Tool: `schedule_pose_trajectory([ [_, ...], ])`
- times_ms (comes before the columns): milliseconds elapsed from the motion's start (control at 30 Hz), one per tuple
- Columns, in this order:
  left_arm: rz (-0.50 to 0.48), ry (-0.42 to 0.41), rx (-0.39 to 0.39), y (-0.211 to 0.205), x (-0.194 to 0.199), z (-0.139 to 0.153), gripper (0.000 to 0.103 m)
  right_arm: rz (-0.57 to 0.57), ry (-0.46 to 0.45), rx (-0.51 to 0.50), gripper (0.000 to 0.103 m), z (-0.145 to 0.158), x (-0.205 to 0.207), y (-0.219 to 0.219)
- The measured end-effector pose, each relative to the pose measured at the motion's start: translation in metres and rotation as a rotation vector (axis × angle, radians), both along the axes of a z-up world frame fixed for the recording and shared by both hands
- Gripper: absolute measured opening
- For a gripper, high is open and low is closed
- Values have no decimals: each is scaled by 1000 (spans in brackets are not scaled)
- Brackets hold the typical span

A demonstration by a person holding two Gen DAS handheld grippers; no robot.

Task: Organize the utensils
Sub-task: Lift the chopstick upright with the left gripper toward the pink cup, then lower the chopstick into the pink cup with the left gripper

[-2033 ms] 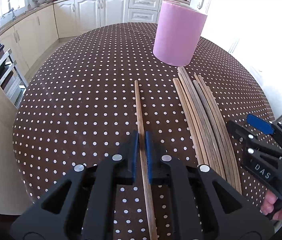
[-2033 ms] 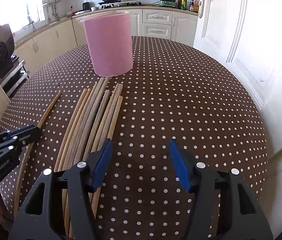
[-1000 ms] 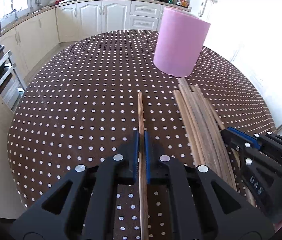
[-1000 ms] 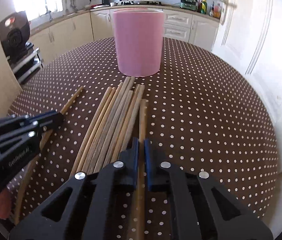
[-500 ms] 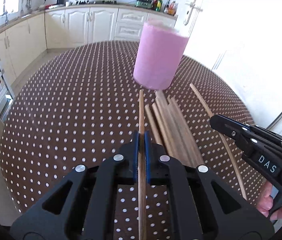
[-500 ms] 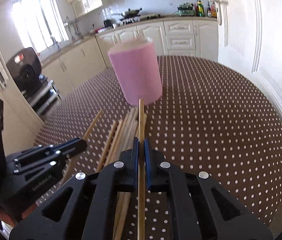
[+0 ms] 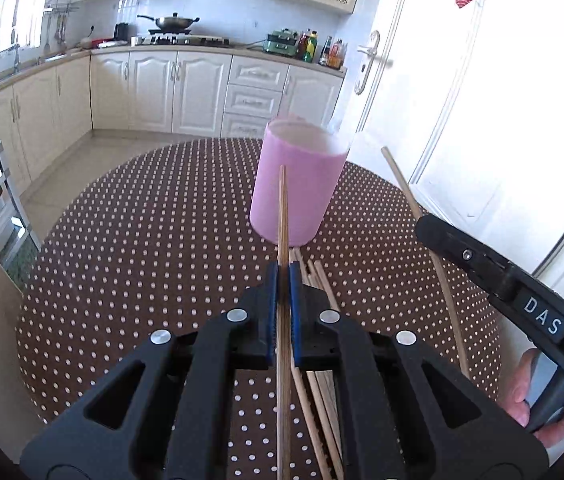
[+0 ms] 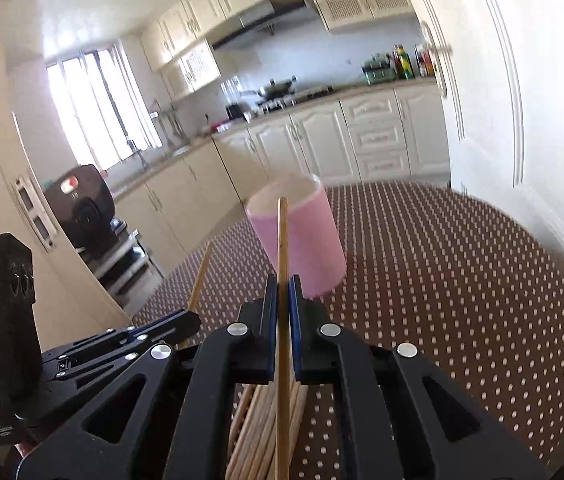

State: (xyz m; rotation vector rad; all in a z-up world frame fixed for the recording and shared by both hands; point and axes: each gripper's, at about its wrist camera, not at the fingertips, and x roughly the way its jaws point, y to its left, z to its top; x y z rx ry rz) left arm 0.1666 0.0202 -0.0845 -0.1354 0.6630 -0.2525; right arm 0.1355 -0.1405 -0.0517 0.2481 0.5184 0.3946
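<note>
My left gripper (image 7: 282, 276) is shut on a wooden chopstick (image 7: 282, 216), held above the table and pointing at the pink cylindrical holder (image 7: 295, 188). My right gripper (image 8: 282, 288) is shut on another chopstick (image 8: 282, 240), lifted and pointing at the holder (image 8: 301, 236). A bundle of several chopsticks (image 7: 317, 280) lies on the dotted tablecloth in front of the holder, also in the right wrist view (image 8: 262, 420). The right gripper and its chopstick (image 7: 413, 208) show at the right of the left wrist view. The left gripper (image 8: 186, 322) shows at lower left of the right wrist view.
The round table with brown white-dotted cloth (image 7: 142, 240) fills the lower view. Cream kitchen cabinets (image 7: 162, 88) stand behind, a white door (image 7: 461, 100) at the right, and a black appliance on a rack (image 8: 82, 204) at the left.
Both grippers have lifted their chopsticks off the table and tilted upward toward the pink holder. The right gripper shut on its chopstick two seconds to one second ago.
</note>
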Motion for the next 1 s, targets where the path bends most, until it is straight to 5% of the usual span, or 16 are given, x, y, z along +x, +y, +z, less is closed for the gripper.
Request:
schedule_pose_trajectory([
  [1000, 29, -225, -19, -15, 9, 80, 6, -22, -215, 9, 5, 45, 10, -7],
])
